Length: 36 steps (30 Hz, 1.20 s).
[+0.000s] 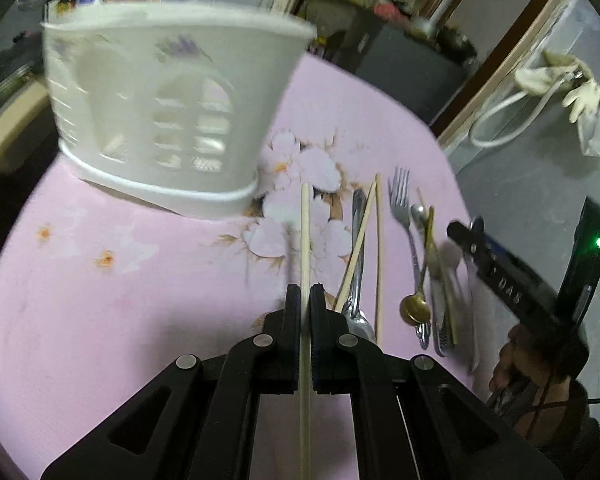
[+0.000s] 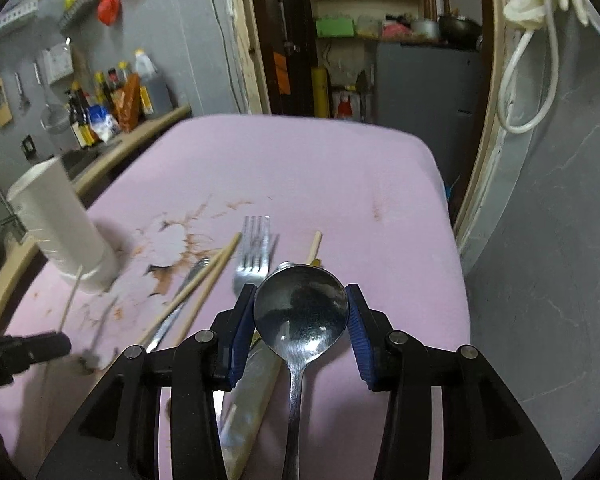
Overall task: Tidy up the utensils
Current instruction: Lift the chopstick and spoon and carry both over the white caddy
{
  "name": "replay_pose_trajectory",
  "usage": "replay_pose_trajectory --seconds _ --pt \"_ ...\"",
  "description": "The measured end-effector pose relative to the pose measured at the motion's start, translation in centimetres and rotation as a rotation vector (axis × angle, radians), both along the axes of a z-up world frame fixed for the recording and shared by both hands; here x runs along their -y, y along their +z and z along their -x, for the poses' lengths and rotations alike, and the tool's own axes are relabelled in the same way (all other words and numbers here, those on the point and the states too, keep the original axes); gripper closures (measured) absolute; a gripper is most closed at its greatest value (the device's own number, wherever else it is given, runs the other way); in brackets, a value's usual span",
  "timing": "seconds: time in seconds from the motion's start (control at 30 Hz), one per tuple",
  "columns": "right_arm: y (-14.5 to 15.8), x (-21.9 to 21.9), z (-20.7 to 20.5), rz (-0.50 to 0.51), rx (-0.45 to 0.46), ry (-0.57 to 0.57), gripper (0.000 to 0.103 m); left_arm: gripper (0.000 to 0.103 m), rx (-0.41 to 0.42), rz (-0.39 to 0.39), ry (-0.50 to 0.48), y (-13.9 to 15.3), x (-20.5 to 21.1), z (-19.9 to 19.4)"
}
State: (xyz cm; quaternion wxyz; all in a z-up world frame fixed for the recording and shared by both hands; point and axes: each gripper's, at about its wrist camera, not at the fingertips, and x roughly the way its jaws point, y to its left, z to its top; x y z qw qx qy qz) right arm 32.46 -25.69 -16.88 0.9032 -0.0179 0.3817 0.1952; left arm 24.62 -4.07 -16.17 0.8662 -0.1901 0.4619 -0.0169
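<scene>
Chopstick in hand: a single chopstick (image 1: pixel 305 240) is clamped between the closed jaws of the left gripper (image 1: pixel 305 300), its tip pointing toward the white utensil holder (image 1: pixel 172 100).
Spoon in hand: a steel spoon (image 2: pixel 300 312) sits bowl-up between the fingers of the right gripper (image 2: pixel 300 316); the blue pads (image 2: pixel 358 336) stand at the bowl's edges, but whether they press on it cannot be told.
Holder: it is stood upright on the pink floral cloth (image 1: pixel 120 300), near the far-left part of the table, blurred in the left view.
Loose utensils: a crossed pair of chopsticks (image 1: pixel 366 248), a fork (image 1: pixel 402 208), a gold spoon (image 1: pixel 416 308) and further steel pieces are left lying beside one another on the cloth.
Step judged in hand: the chopstick is to be carried to the holder.
Doing it well: the chopstick should be tipped upright above the rim, lowered into a compartment, and released only once inside.
Caution: the holder looks light, so its rim should not be knocked.
</scene>
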Motion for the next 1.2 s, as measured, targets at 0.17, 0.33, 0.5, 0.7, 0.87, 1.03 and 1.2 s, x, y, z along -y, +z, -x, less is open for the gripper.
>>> replay_pose_trajectory --seconds 0.17,0.33,0.5,0.7,0.87,1.03,1.2 --pt "1.7 -0.4 3.3 -0.029 0.074 -0.027 0.062 0.101 0.074 0.007 -0.001 2.0 -0.7 1.5" --pt "3.8 -1.6 5.3 -0.062 0.134 -0.060 0.062 0.101 0.148 -0.001 -0.023 4.5 -2.1 2.3" --pt "5.2 -3.0 5.9 -0.081 0.179 -0.087 0.062 0.101 0.198 0.003 -0.038 6.5 -4.1 2.8" --pt "6.8 -5.1 6.7 -0.091 0.213 -0.100 0.062 0.101 0.271 0.022 -0.037 9.0 -7.5 3.3" --pt "10.1 -7.1 7.2 -0.131 0.271 -0.086 0.062 0.101 0.365 0.063 -0.014 11.9 -11.3 2.8" --pt "13.8 -9.2 6.5 -0.210 0.333 -0.053 0.062 0.101 0.462 0.089 0.045 14.4 -15.9 0.3" --pt "17.0 -11.6 5.3 -0.291 0.397 -0.027 0.062 0.101 0.562 0.145 0.125 16.4 -20.5 -2.8"
